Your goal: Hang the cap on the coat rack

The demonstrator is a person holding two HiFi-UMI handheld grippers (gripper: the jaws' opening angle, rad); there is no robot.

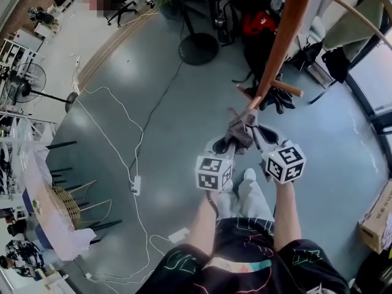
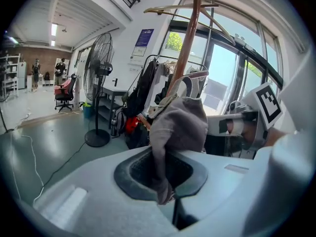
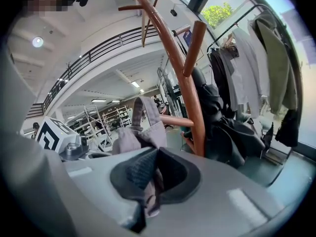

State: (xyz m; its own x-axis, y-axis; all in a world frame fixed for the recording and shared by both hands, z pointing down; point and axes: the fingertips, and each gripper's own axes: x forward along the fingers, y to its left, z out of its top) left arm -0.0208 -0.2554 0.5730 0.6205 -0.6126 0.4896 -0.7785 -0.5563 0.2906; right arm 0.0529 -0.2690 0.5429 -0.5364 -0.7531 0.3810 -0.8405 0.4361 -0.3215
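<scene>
The head view looks steeply down from above onto the grey floor [image 1: 153,103]. Each gripper view sits close behind its own jaws. The left gripper [image 2: 164,174] camera faces the windows [image 2: 222,68], the right gripper [image 3: 148,181] camera the hall interior. All three share the cap [image 1: 241,129] and the coat rack [image 1: 283,41] pole, seen from opposite sides.

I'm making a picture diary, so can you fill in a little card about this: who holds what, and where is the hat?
Thing held: cap, grey cloth
Left gripper: jaws shut on the cap
Right gripper: jaws shut on the cap too
Coat rack: brown wood, just ahead
Cap's place: by a low peg; I can't tell if it's hung
Floor: grey, with white cables
</scene>
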